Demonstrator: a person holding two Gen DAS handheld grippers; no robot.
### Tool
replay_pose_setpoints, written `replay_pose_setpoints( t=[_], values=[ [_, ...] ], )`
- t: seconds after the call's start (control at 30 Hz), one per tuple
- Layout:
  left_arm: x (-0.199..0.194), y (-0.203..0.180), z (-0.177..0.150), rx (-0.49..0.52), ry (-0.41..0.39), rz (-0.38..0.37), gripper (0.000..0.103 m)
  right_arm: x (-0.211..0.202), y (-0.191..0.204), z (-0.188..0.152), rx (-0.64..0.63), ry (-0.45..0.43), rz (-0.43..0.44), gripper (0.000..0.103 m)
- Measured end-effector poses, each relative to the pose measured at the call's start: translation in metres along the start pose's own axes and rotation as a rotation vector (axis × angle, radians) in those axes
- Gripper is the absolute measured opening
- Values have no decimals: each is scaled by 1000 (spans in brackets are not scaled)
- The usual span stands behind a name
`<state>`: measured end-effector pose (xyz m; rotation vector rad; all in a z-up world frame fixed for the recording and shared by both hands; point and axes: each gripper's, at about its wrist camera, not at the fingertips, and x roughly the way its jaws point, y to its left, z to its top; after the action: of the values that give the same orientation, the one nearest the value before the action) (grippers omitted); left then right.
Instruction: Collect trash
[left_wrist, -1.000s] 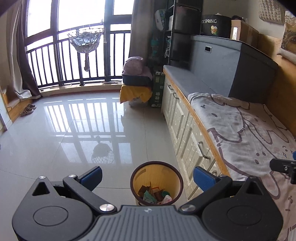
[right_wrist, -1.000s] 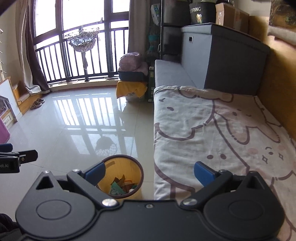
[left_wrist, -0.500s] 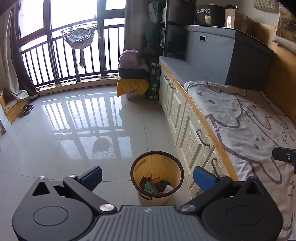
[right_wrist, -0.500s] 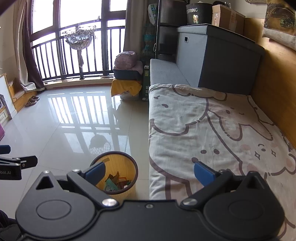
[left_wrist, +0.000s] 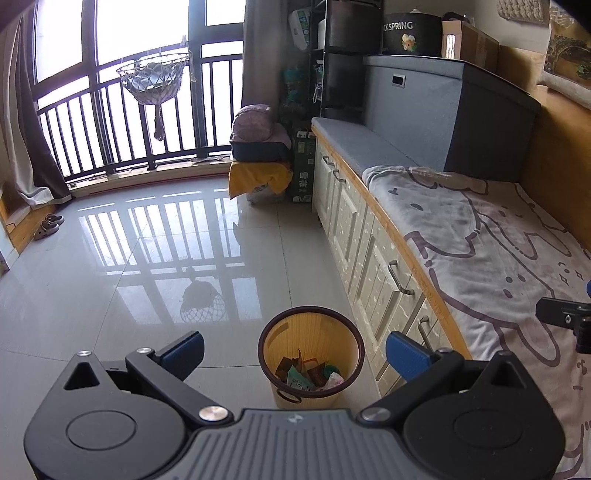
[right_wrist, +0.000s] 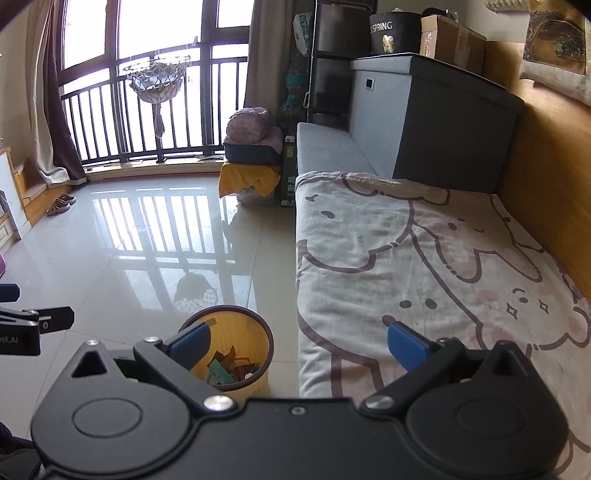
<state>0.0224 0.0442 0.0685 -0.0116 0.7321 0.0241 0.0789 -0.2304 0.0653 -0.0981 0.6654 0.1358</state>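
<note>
Both grippers, left (left_wrist: 293, 347) and right (right_wrist: 297, 343), hover with jaws wide and empty; bin (left_wrist: 311, 360) on floor beside bed, wrappers (left_wrist: 310, 374) inside, placed for easy drops

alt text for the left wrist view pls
Open, empty left gripper hovers above a yellow wastebasket holding wrappers, on a glossy tiled floor beside a blanket-covered bed; the window behind has a railing.

Bin (left_wrist: 311, 354) beside bed (left_wrist: 491, 236), wrappers (left_wrist: 314, 374) inside
</note>
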Motion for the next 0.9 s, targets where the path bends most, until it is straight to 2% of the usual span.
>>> replay_pose_setpoints(
  t=[0.9],
  values=[
    [1,-4,1,18,-1,-6,103,3,-3,-3,10,8,-1,103]
  ],
)
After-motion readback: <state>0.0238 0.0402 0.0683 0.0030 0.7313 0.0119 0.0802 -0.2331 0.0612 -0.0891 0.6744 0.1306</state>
